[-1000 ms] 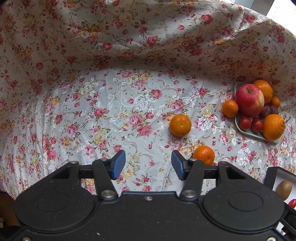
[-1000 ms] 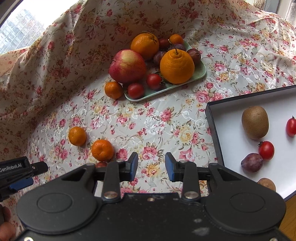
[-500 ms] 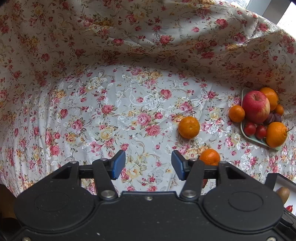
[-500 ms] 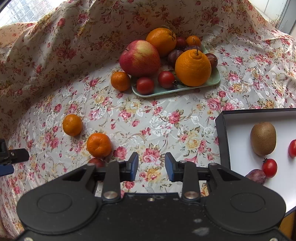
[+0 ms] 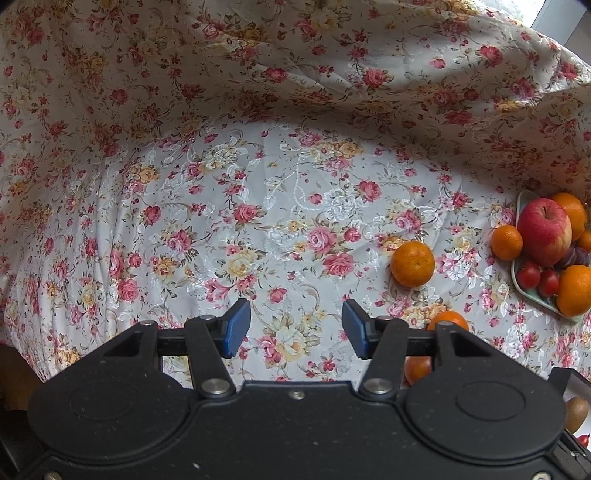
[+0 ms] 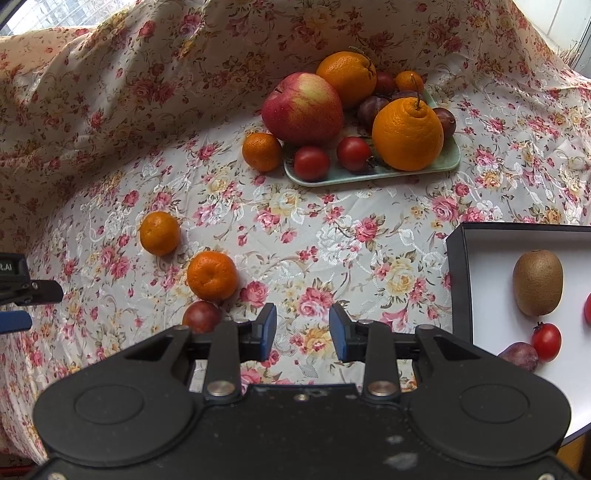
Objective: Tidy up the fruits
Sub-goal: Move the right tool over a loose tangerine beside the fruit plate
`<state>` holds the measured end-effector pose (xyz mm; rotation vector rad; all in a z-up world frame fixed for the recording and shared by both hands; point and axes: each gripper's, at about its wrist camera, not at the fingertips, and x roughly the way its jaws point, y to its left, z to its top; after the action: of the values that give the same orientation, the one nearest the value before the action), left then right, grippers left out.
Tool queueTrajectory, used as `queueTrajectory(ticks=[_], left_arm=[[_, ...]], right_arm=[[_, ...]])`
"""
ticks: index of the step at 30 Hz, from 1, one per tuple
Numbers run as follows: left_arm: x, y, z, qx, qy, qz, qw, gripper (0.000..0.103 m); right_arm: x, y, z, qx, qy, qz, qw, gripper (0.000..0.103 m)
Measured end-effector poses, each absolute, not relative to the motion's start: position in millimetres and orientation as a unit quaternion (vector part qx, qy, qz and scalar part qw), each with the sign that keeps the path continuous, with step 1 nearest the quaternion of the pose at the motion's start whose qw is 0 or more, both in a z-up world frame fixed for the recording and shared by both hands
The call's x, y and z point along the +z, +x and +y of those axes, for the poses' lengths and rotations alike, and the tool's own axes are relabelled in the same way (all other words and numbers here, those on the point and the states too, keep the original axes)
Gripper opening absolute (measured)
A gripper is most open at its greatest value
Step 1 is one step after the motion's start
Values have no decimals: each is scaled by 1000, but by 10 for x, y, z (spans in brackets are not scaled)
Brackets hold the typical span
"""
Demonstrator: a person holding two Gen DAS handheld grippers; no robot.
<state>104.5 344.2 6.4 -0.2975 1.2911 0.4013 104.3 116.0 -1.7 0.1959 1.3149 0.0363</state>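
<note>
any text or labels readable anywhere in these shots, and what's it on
"t.AI": the cut-off tail of a white label on the left gripper body, at the left edge of the right wrist view; the rest is out of frame.
Nothing else reads: no print on the black box, the green tray or the floral cloth.

Setting: a home interior, probably a dining spot.
Evidence: floral cloth (image 6: 332, 229) draped over the bench; fruit tray (image 6: 373, 173); window (image 6: 55, 14) showing buildings outside.
</note>
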Motion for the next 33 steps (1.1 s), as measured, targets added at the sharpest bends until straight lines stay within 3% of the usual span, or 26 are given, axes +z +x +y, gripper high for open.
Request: queueTrajectory(ticks=[20, 28, 30, 33], left_arm=[[17, 1079, 3675, 246, -143, 592, 754, 60], [36, 1089, 3635, 238, -138, 591, 758, 60], [38, 1090, 3637, 236, -140, 592, 758, 60], [49, 1088, 3632, 231, -140, 591, 760, 60]], right_arm=[[154, 2159, 1537, 72, 8, 489, 869, 35], [-114, 2385, 1752, 83, -28, 490, 867, 35], [-203, 2419, 1785, 88, -39, 496, 863, 26], [-349, 2455, 1833, 91, -49, 522, 847, 26]])
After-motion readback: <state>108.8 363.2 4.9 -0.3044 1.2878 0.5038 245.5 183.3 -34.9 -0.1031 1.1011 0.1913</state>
